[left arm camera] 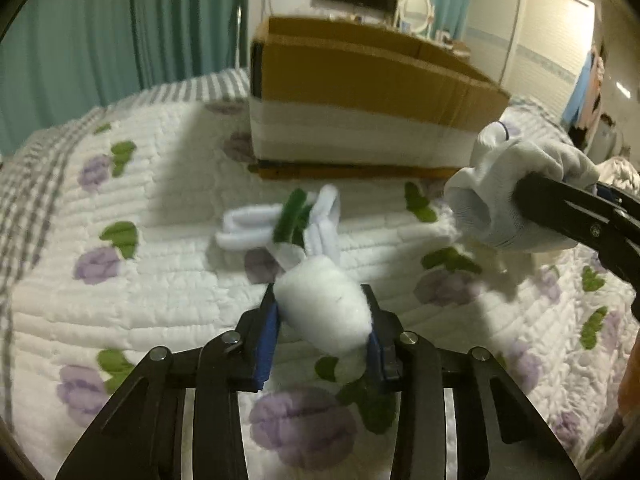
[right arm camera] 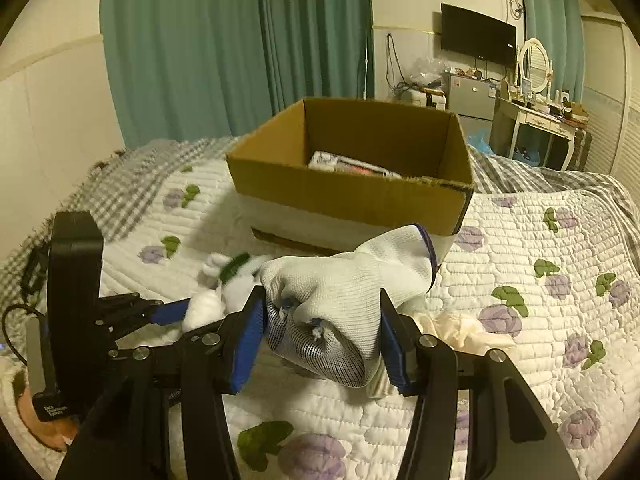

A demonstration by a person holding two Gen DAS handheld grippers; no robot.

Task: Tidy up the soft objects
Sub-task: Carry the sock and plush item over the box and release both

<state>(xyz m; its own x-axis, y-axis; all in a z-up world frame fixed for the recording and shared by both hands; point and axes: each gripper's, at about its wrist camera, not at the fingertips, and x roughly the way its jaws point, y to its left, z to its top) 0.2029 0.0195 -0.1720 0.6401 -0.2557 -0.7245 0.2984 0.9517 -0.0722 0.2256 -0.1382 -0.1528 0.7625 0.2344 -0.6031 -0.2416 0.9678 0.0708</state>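
My left gripper point(left arm camera: 322, 312) is shut on a white plush toy point(left arm camera: 324, 304) with white loops and a green strip, held just above the quilt; the toy also shows in the right wrist view point(right arm camera: 224, 292). My right gripper point(right arm camera: 320, 336) is shut on a bundled white knit glove point(right arm camera: 344, 292), lifted over the bed; the glove also shows in the left wrist view point(left arm camera: 516, 196). An open cardboard box point(right arm camera: 352, 196) stands on the bed behind both, with some items inside; it also shows in the left wrist view point(left arm camera: 360, 80).
The floral quilt point(left arm camera: 160, 208) covers the bed. A cream cloth point(right arm camera: 460, 328) lies on the quilt right of the glove. Green curtains point(right arm camera: 240, 40), a wall TV point(right arm camera: 476, 34) and a dressing table point(right arm camera: 536, 120) stand beyond the bed.
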